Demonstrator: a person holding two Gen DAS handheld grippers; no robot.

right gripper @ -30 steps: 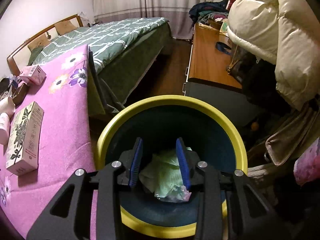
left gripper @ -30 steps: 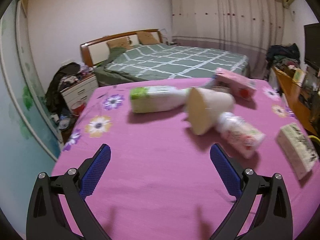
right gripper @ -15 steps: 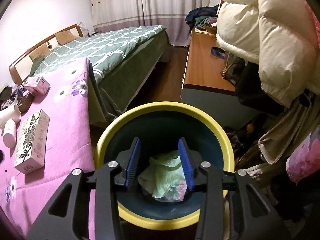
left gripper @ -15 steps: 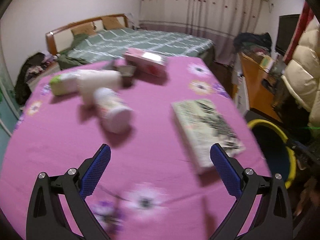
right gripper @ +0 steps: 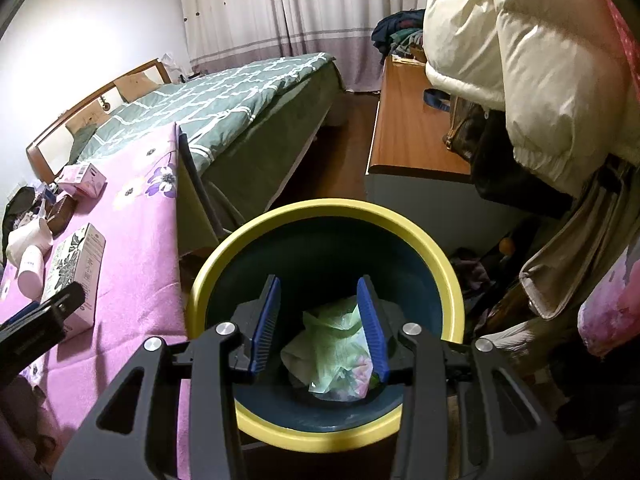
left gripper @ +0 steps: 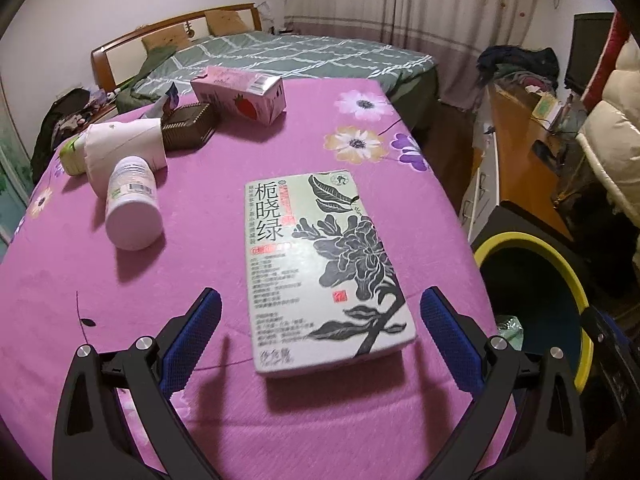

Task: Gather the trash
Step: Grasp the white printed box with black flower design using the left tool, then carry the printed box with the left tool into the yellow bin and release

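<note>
A pale green box with black flower print [left gripper: 320,264] lies flat on the pink tablecloth [left gripper: 200,400]. My left gripper [left gripper: 320,320] is open, its blue fingers either side of the box's near end, just above the cloth. A white bottle [left gripper: 132,208], a white paper cup [left gripper: 124,152] and a pink strawberry carton [left gripper: 240,94] lie further back. My right gripper [right gripper: 318,320] hangs over the yellow-rimmed bin [right gripper: 320,212], jaws part open. A crumpled green wrapper [right gripper: 332,356] lies in the bin beyond the jaws.
A dark woven box [left gripper: 188,126] sits beside the cup. The bin [left gripper: 536,280] stands off the table's right edge. A wooden desk [right gripper: 408,128], a white down jacket [right gripper: 520,48] and a bed [right gripper: 224,92] surround it.
My left gripper swung right from the bottles and now straddles the flower-print box. My right gripper opened wider over the bin and rose slightly; the green wrapper lies in the bin.
</note>
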